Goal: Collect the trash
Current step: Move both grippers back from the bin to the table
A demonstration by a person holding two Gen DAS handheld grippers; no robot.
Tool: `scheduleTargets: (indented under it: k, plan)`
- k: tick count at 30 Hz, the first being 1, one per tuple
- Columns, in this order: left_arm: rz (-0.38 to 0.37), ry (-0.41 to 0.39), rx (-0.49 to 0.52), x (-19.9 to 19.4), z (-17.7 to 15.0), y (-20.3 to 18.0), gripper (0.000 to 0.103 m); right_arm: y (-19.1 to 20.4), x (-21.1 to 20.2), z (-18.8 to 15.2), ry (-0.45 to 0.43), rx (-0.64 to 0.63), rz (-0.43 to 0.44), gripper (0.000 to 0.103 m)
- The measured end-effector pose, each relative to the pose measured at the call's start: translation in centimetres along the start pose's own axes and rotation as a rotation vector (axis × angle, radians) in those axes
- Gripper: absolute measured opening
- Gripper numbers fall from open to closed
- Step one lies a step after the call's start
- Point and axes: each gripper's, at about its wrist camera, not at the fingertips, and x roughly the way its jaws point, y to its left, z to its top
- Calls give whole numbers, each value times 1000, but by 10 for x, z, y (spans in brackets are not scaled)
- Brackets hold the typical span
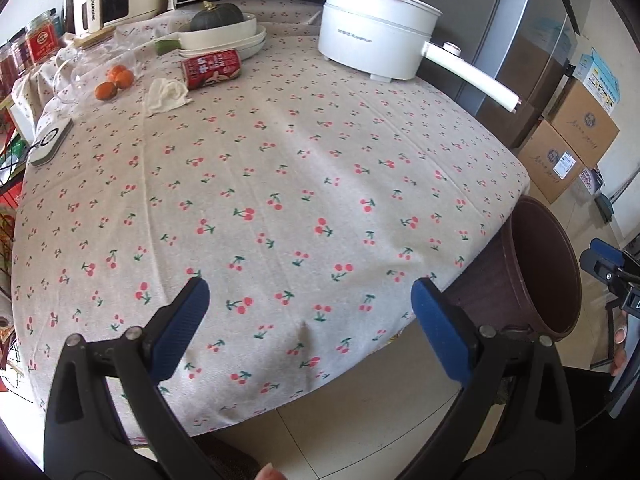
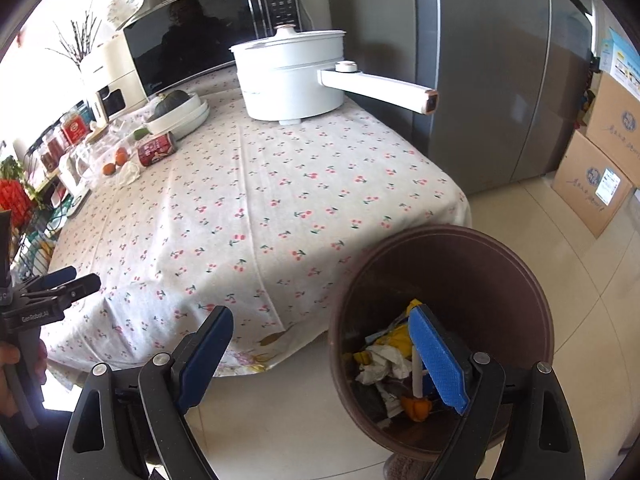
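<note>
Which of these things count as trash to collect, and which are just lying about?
Part of the job:
- crumpled tissue
- red can, lying on its side
- brown bin, already holding rubbish

Just lying about:
- white electric pot
- oranges
- squash in the stacked white dishes
- microwave
- cardboard boxes

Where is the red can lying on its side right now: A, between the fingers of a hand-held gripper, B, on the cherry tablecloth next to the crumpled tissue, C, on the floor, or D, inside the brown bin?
B: the red can lies on the tablecloth at the far side, right beside the crumpled tissue.
</note>
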Motion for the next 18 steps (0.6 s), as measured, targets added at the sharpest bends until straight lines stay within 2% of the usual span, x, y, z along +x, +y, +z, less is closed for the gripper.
scheduleTargets:
  k: [6,10,13,18]
  plan:
    - [47,1,-44,-1,19,42,101,39,19,21,40,-56,45,91]
    - [96,1,-18,6,43,64,101,60,33,44,47,-108,39,91]
    - [93,-2,-38,17,64,86,101,74,44,61,42,-139,46,92]
    - [128,-26,-93,48,96,123,101,100,71,90,20,-190,51,92]
